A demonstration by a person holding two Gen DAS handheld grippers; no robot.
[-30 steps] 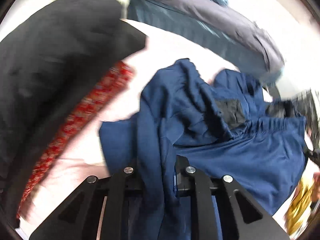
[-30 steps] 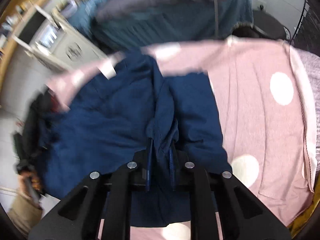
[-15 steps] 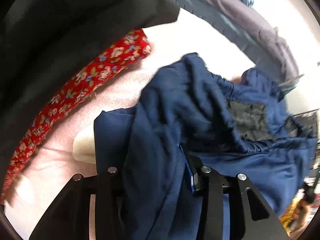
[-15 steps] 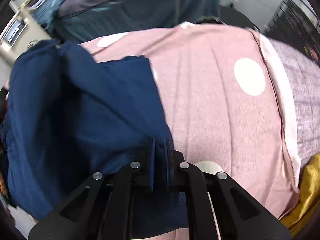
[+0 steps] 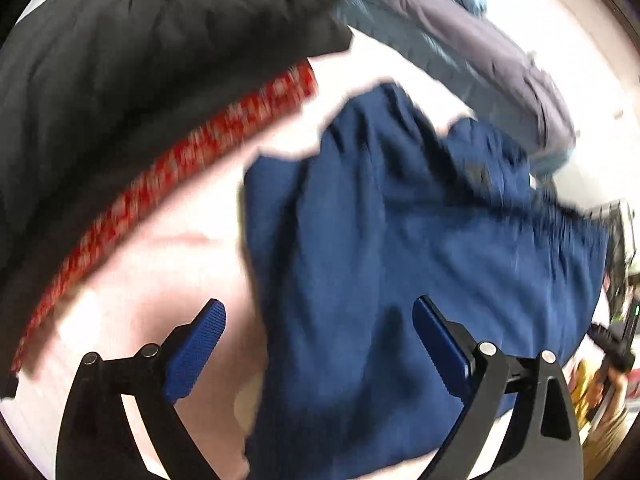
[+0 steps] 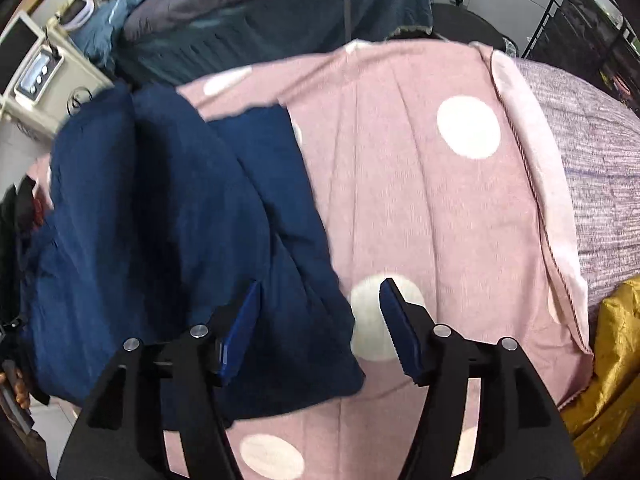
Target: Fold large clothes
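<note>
A navy blue garment (image 5: 400, 264) lies crumpled and partly folded on a pink blanket with white dots (image 6: 420, 200). In the left wrist view my left gripper (image 5: 320, 316) hovers over the garment's near edge; its jaws are opening wide and the blue pads touch no cloth. In the right wrist view the same garment (image 6: 168, 232) covers the blanket's left half. My right gripper (image 6: 320, 300) hangs above the garment's right corner, jaws opening, with the cloth lying loose below and the pads clear of it.
A black garment (image 5: 140, 72) and a red floral cloth (image 5: 192, 152) lie left of the navy one. Grey and teal bedding (image 6: 260, 12) is piled at the far side. A purple-grey cover (image 6: 592, 168) and a yellow cloth (image 6: 612, 360) lie to the right. A beige cabinet (image 6: 44, 80) stands far left.
Both grippers were shut on folds of the navy garment; both have let go and spread their jaws. The garment has dropped flat onto the blanket, folded over itself.
</note>
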